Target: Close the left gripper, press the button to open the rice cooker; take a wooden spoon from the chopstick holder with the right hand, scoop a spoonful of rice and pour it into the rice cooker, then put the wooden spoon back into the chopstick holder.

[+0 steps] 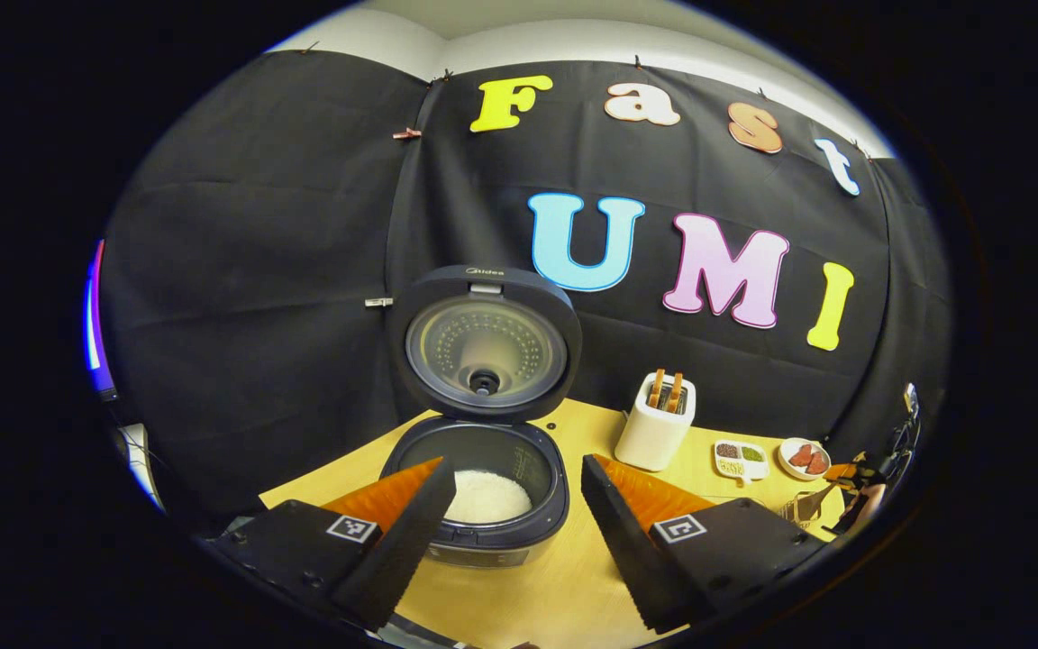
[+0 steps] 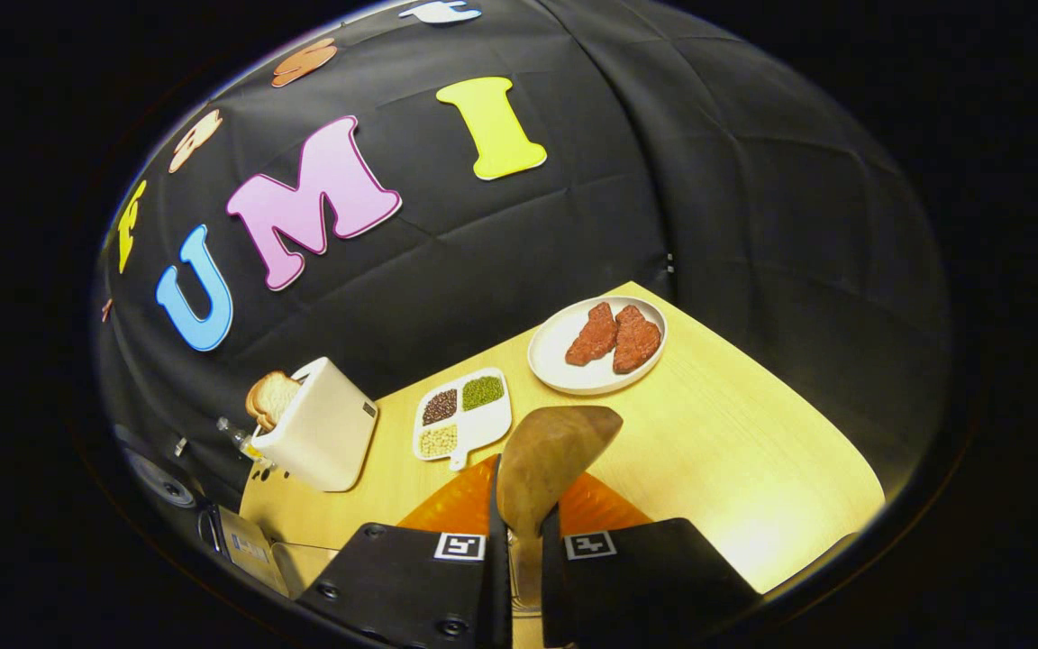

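The dark rice cooker (image 1: pixel 537 518) stands open on the table, its lid (image 1: pixel 485 351) upright. White rice (image 1: pixel 487 496) lies in its pot. My left gripper (image 1: pixel 514 469) is open just in front of the cooker, one finger on each side of the pot and nothing between them. My right gripper (image 2: pixel 523 532) is shut on the handle of the wooden spoon (image 2: pixel 555 451). The spoon's bowl points forward over the table, toward the sectioned dish, and looks empty. In the left gripper view the right gripper (image 1: pixel 848 476) is small at the far right edge of the table.
A white toaster (image 1: pixel 656 424) (image 2: pixel 316 437) with bread slices stands right of the cooker. Beyond it are a sectioned dish of beans and grains (image 2: pixel 465 415) and a white plate with two pieces of meat (image 2: pixel 597 344). The wooden table (image 2: pixel 735 451) ends at the black cloth wall.
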